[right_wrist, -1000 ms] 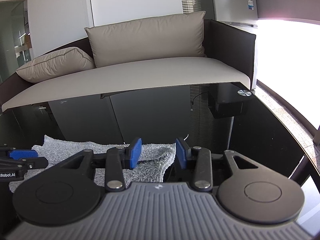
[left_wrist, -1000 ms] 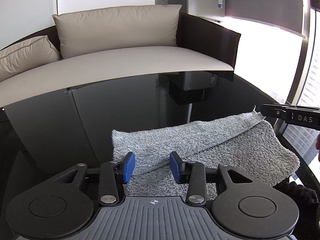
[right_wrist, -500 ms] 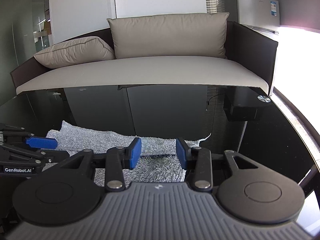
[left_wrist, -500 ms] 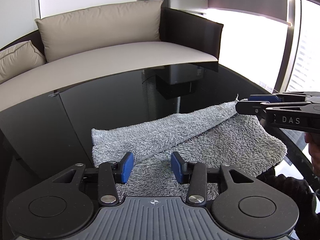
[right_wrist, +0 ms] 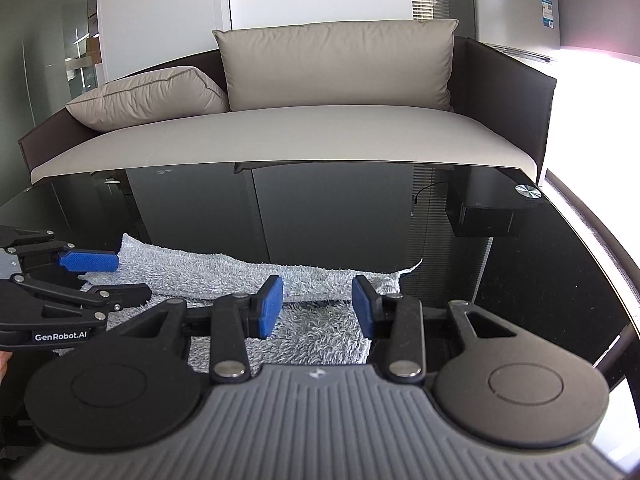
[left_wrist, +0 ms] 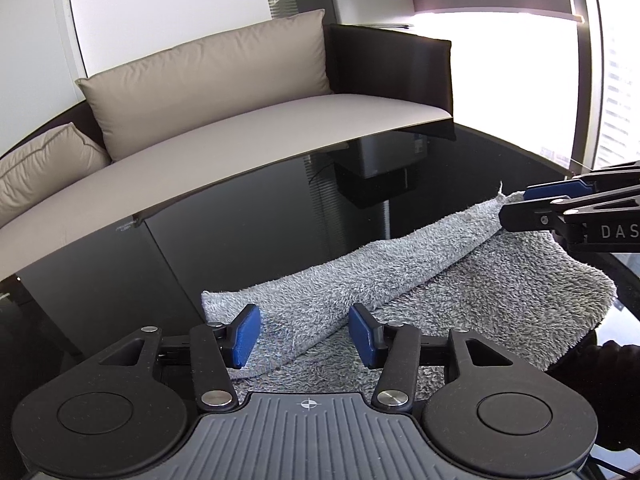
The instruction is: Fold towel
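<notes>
The grey towel [left_wrist: 420, 292] lies on the black glass table [left_wrist: 248, 248] with its far edge folded over toward the near side; compared with a second ago, the left gripper [left_wrist: 304, 338] has shifted along the fold and its jaws are opening, pads clear of the cloth. The right gripper [right_wrist: 316, 306] remains released over the opposite end, gripping nothing; the first fold appears laid, and a regrasp is probably required next.

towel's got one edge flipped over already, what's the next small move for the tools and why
Probably back both tools off the gray towel. The far edge is folded over, the left tool is opening with no pad pressing the cloth, and the right tool also stands open over it.
</notes>
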`<state>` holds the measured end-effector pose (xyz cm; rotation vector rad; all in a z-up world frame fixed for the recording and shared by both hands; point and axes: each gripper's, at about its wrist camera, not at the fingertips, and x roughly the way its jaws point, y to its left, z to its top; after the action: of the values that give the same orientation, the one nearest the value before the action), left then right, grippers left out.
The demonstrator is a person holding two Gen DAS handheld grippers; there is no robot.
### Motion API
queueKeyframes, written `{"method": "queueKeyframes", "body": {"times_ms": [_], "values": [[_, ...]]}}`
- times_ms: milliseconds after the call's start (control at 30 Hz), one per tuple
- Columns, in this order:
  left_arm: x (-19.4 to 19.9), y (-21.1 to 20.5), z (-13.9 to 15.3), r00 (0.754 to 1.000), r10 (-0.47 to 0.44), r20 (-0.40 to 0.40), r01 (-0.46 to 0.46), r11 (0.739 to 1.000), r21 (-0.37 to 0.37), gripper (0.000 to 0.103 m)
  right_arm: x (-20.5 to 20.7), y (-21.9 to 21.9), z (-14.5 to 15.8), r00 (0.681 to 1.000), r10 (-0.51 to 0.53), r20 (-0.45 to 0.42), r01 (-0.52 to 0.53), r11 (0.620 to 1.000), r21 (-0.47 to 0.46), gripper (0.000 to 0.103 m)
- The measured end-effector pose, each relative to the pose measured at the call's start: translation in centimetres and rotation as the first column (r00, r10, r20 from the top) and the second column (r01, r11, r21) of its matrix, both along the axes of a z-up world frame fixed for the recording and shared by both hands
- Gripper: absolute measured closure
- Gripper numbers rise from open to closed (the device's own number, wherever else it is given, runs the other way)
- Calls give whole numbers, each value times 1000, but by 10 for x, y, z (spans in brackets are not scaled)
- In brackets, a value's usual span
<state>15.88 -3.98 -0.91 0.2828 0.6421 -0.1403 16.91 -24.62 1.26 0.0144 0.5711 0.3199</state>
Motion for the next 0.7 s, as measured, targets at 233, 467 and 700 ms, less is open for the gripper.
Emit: {"method": "queueKeyframes", "body": {"times_ms": [233, 467, 700], "values": [[9, 2, -1, 999, 39, 19, -39, 999, -4, 56, 0, -1, -1, 1000, 2, -9, -2, 1000, 9, 63], [16, 20, 7, 993, 110, 31, -109, 993, -45, 56, 2, -2, -2, 1000, 12, -19, -12, 1000, 14, 63], [8, 31, 17, 995, 96, 11, -95, 993, -67, 53, 3, -1, -1, 999, 27, -17, -27, 1000, 16, 63]]}}
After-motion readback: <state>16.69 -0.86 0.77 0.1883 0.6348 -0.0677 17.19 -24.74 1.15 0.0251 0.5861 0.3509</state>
